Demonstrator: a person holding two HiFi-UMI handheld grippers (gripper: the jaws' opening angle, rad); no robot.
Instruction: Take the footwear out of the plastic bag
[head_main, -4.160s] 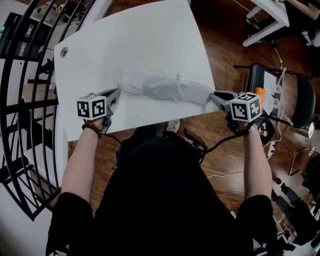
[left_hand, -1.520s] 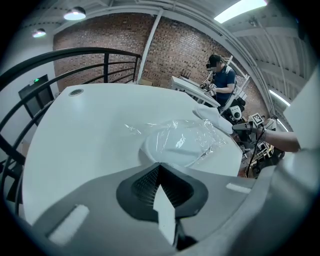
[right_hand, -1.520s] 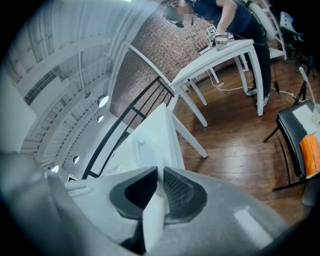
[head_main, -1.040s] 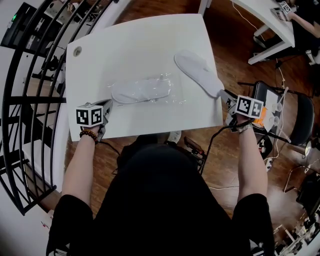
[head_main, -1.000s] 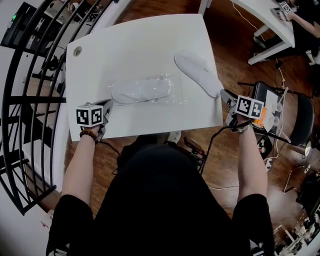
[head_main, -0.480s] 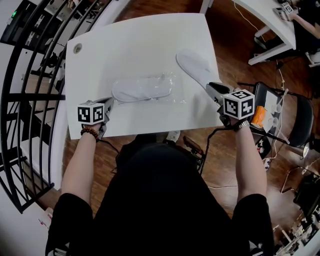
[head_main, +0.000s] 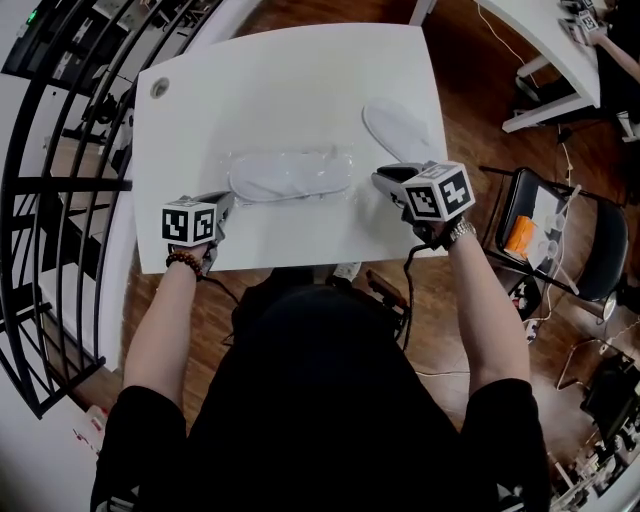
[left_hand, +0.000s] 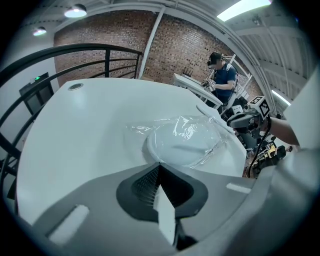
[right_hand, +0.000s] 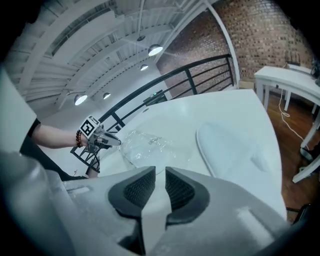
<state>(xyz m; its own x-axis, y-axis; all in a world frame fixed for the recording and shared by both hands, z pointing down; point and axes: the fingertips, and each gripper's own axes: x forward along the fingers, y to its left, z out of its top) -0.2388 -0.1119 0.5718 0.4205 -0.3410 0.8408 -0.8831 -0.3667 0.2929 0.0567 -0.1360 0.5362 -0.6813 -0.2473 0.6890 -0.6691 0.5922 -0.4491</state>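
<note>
A clear plastic bag (head_main: 338, 186) lies mid-table with one white slipper (head_main: 285, 175) inside it. The second white slipper (head_main: 395, 130) lies bare on the table to its right. My left gripper (head_main: 226, 198) rests at the bag's left end, shut, and the film's edge (left_hand: 150, 127) runs into its closed tips (left_hand: 159, 165), with the bagged slipper (left_hand: 185, 142) just beyond. My right gripper (head_main: 378, 178) hovers between the bag and the free slipper (right_hand: 235, 147). Its jaws have just been closing; a narrow gap remains with nothing in it (right_hand: 160, 172).
The white table (head_main: 280, 70) has a round cable hole (head_main: 160, 88) at its far left. A black railing (head_main: 60, 150) runs along the left side. A black chair (head_main: 560, 220) stands to the right. Another white table (head_main: 540, 40) sits beyond, with a person (left_hand: 220, 75) nearby.
My right gripper has left the free slipper's heel at the table's right edge and moved left, toward the bag. That slipper stays on the table. My left gripper has kept still.
</note>
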